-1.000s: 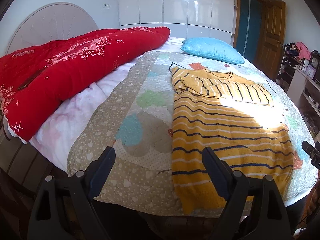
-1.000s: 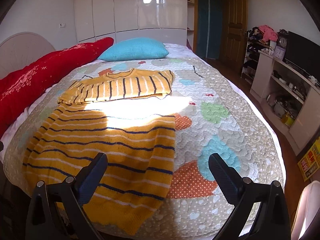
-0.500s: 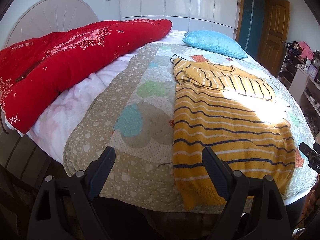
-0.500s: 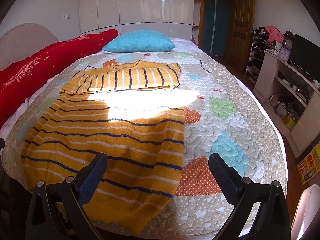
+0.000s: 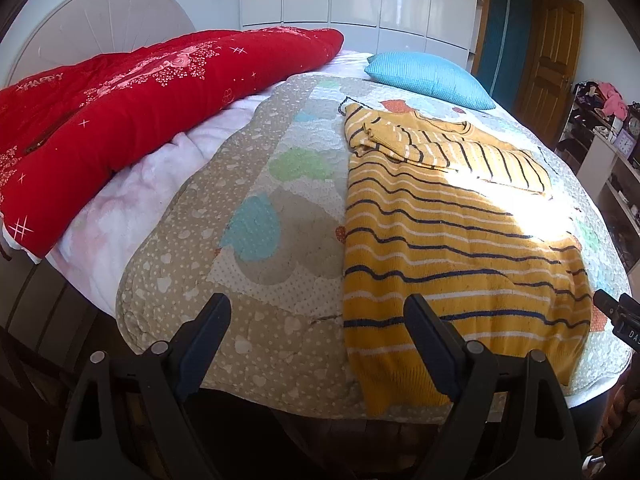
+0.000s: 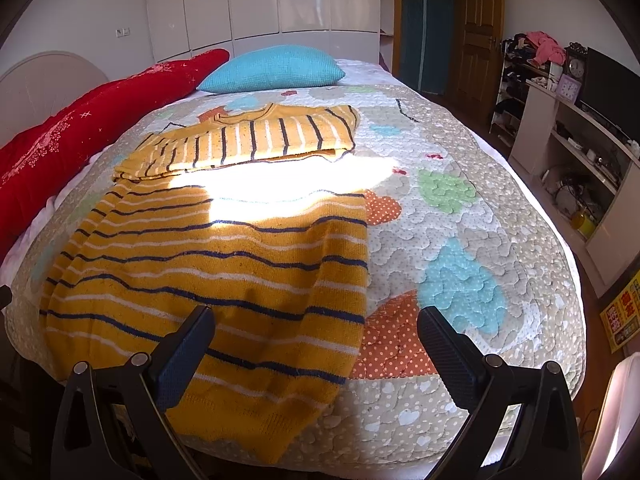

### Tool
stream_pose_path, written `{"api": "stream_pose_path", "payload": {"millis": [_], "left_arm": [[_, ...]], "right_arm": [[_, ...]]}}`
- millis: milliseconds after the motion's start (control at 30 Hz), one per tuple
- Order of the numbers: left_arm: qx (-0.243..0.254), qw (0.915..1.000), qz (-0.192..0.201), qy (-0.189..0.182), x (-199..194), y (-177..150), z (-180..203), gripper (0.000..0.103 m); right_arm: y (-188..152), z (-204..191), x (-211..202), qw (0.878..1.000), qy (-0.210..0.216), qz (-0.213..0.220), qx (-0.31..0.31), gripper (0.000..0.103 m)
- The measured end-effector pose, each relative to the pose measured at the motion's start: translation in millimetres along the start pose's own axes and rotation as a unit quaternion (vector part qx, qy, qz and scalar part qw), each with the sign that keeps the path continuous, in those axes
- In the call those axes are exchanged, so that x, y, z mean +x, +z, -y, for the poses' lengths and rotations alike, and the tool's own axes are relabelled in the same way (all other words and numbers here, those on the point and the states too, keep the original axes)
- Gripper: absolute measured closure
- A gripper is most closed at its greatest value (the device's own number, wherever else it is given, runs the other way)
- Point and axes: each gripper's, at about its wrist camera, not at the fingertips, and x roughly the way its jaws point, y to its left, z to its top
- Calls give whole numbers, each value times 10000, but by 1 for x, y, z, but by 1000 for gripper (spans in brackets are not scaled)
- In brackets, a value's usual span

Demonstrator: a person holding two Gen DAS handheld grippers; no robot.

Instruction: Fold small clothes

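A yellow sweater with navy and white stripes (image 5: 448,248) lies flat on the quilted bedspread (image 5: 256,240), sleeves folded across its top, hem hanging slightly over the bed's near edge. It also shows in the right wrist view (image 6: 224,264). My left gripper (image 5: 318,312) is open and empty, above the bed's near edge, with its right finger over the sweater's left hem corner. My right gripper (image 6: 314,324) is open and empty, above the sweater's right hem part. The right gripper's tip shows at the left view's right edge (image 5: 616,312).
A red quilt (image 5: 132,108) lies along the bed's left side by a white headboard (image 5: 92,40). A blue pillow (image 6: 276,68) sits at the far end. Shelves with clutter and a clock (image 6: 576,120) stand to the right. A wooden door (image 6: 476,40) is beyond.
Both grippers have moved slightly back and up from the bed, so more of the near edge and sweater hem shows. Both stay open. The sweater has not moved.
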Motion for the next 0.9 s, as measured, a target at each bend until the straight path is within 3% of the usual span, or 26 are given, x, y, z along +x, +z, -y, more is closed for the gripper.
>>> {"api": "stream_pose_path", "payload": {"millis": [167,400,567,733,767,833,867,900], "left_arm": [[-276,9977,-283,-558,17,-3,-9,16],[-881,9816,-792,-1499,48,-12,-10,16],[-1074,9672,-1348,-1866,77,-30,3,16],[-850,9703,-1410,-1771,82,-37,18,16],[-812,9712,-1407,-1740,81,-38,19,20],[-705,9745,-1436,-1575,80,-37,20,61],[-704,9735,-1448,-1623,79,-37,19,67],[-776,9707,-1438,-1763,78,-36,17,80]], "right_arm": [[-10,12,6,9998,-27,-171,64,0],[-27,42,9,9960,522,-433,584,0],[-39,54,20,9841,1120,-670,1208,4],[-44,50,33,9753,1399,-865,1475,12],[-45,48,34,9749,1402,-890,1482,14],[-47,44,37,9734,1475,-940,1482,18],[-47,41,38,9726,1517,-962,1472,20],[-48,39,38,9721,1563,-977,1451,22]]}}
